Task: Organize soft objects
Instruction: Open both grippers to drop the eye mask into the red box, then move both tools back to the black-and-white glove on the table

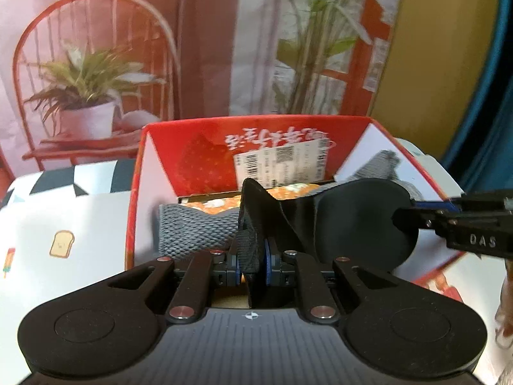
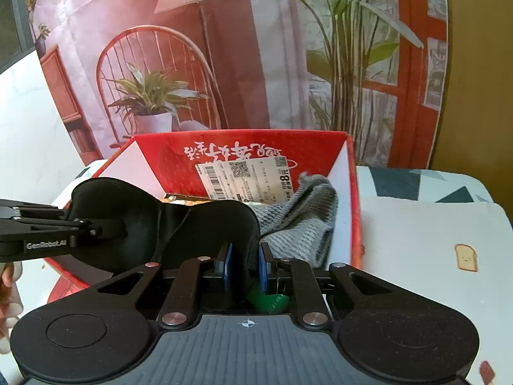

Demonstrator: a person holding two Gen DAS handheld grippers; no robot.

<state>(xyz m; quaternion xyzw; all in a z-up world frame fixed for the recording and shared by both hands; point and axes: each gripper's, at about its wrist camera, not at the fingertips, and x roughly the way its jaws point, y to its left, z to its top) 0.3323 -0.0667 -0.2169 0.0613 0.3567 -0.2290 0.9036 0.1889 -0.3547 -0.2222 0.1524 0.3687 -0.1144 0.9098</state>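
Gripping a black eye mask from both ends, left gripper and right gripper clamp it before a red box holding grey cloth.

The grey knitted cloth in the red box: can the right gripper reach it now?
Probably not yet: the right gripper is shut on the black eye mask, which hangs between it and the grey knitted cloth.

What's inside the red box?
Inside the red box lies a gray knitted cloth and something orange and white behind it. Both grippers hold a black eye mask over the box, hiding much of the bottom.
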